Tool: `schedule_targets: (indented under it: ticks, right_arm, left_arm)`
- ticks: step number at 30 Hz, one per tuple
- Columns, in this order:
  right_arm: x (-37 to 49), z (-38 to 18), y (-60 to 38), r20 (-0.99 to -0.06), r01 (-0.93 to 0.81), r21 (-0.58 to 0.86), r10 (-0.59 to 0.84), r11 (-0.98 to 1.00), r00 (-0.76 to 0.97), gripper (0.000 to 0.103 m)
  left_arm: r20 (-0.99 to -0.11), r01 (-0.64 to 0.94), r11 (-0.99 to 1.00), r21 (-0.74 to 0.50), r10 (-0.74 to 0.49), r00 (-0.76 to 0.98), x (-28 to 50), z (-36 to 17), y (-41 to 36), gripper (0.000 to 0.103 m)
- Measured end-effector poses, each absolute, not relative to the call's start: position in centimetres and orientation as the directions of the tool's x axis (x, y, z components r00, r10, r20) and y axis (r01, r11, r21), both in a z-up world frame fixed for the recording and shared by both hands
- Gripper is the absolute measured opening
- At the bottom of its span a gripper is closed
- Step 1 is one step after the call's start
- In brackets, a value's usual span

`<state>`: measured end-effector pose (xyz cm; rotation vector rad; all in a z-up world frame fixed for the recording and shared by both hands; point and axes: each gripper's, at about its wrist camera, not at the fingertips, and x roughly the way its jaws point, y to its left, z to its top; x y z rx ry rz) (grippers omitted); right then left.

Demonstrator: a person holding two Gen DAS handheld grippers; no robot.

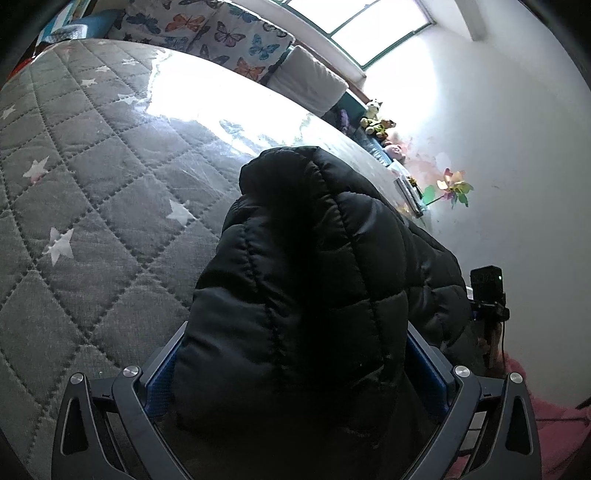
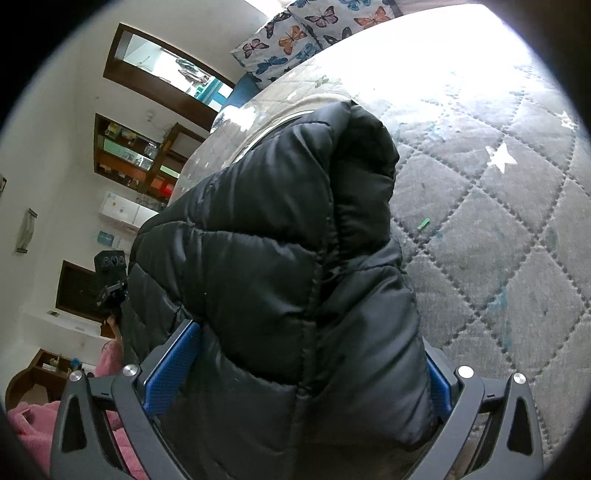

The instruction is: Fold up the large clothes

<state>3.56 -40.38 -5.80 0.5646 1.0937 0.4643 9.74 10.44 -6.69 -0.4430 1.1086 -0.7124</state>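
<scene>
A black quilted puffer jacket (image 1: 314,266) fills the middle of the left wrist view, bunched thickly between the blue pads of my left gripper (image 1: 295,354), which is shut on it. In the right wrist view the same black jacket (image 2: 280,258) is clamped between the blue-padded fingers (image 2: 171,365) of my right gripper (image 2: 299,365). The jacket hangs lifted above a grey quilted bedspread (image 1: 92,177) with white stars. The fingertips of both grippers are buried in the fabric. The other gripper's camera block (image 1: 487,291) peeks out past the jacket's right edge.
Butterfly-print pillows (image 1: 207,33) and a grey pillow (image 1: 310,81) lie at the bed's head. Soft toys (image 1: 376,122) and a pinwheel (image 1: 452,190) line the wall side. Brown shelves (image 2: 129,155) stand beyond the bed. A pink sleeve (image 2: 33,424) shows low left.
</scene>
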Motion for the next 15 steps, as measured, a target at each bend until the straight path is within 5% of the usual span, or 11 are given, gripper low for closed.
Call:
schedule_targets:
  ticks: [15]
  right_arm:
    - [2.8, -5.9, -40.4, -0.691, -0.124, 0.626, 0.621, 0.770, 0.370, 0.103]
  left_arm:
    - [-0.695, 0.308, 0.744, -0.593, -0.666, 0.272, 8.8, -5.4, 6.9, 0.103]
